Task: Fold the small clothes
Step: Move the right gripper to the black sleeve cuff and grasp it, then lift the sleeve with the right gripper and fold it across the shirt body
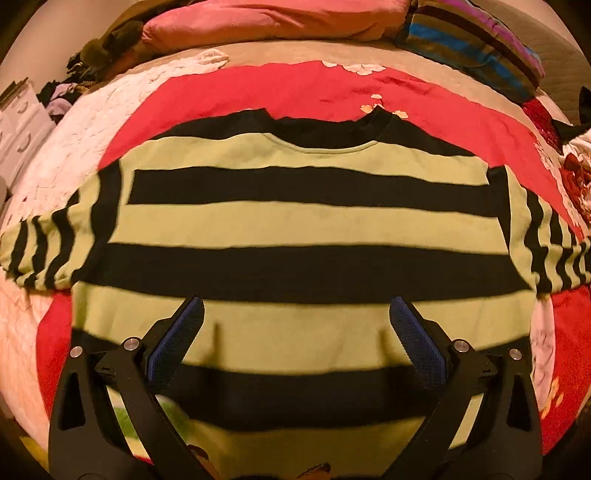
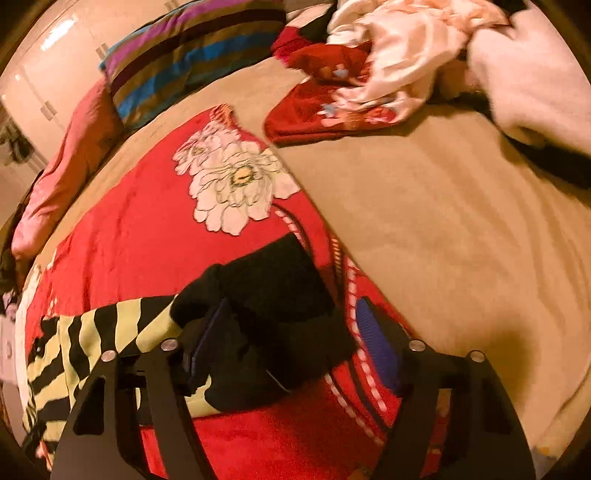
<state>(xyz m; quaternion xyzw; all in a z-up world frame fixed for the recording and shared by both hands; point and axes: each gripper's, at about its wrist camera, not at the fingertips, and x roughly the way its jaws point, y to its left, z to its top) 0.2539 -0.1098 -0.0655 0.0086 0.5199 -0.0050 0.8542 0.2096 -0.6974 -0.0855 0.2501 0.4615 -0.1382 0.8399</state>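
A green and black striped sweater (image 1: 295, 221) lies flat and spread out on a red flowered blanket (image 1: 295, 88), collar at the far side, both sleeves out to the sides. My left gripper (image 1: 295, 314) is open above the sweater's lower middle, holding nothing. In the right wrist view, my right gripper (image 2: 291, 314) is open over the black cuff (image 2: 273, 295) at the end of the striped right sleeve (image 2: 92, 339). The cuff lies between the fingers, which are apart.
A pink pillow (image 1: 273, 22) and a striped pillow (image 1: 472, 48) lie at the head of the bed. A pile of red and white clothes (image 2: 369, 62) sits on the tan sheet (image 2: 461, 221) to the right. Dark clothes (image 1: 92, 62) are heaped at far left.
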